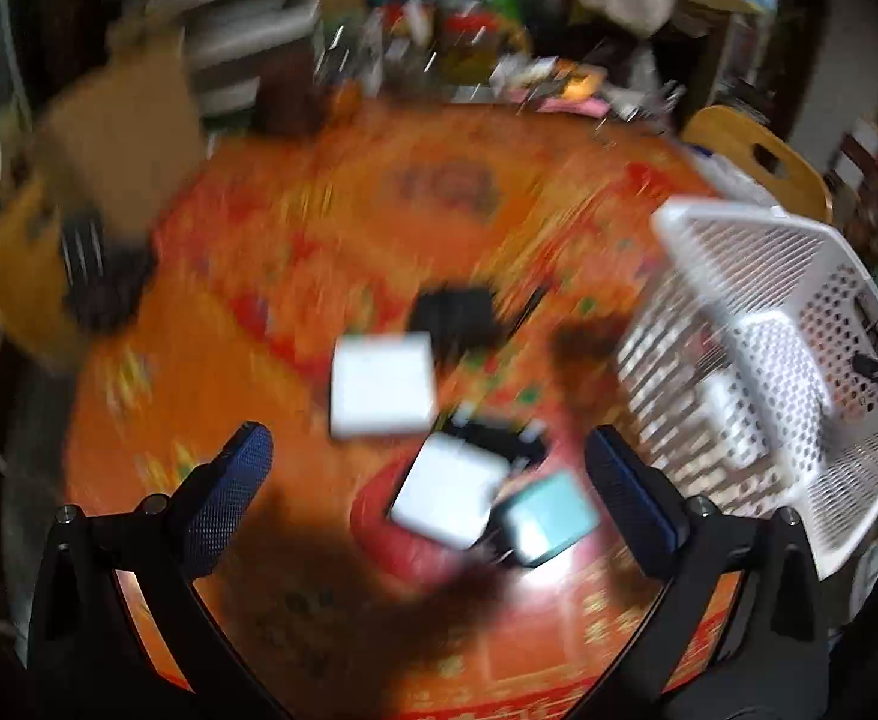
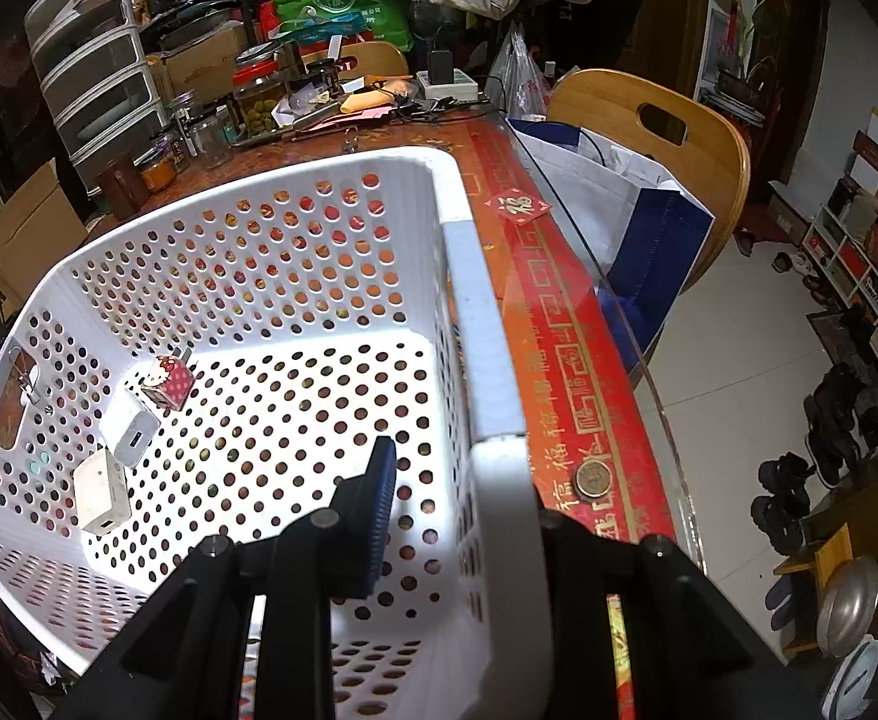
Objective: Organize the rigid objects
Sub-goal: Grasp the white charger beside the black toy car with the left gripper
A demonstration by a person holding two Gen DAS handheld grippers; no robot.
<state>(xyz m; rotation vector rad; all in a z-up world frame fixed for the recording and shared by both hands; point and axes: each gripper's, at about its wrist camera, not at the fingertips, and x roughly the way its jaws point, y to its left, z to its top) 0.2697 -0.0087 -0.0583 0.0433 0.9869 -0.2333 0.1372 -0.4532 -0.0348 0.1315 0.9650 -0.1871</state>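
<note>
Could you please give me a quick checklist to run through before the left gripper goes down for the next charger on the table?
1. Left gripper open and holding nothing: ok.
2. Chargers left on the table: ok, a white block, a second white one and a teal one lie below it.
3. Exact target edges: cannot tell, the left wrist view is motion-blurred.
4. Right gripper steadying the white basket: ok, its fingers straddle the rim.
5. Room in the basket: ok, only three chargers sit at its far left side, including the patterned cube.
</note>
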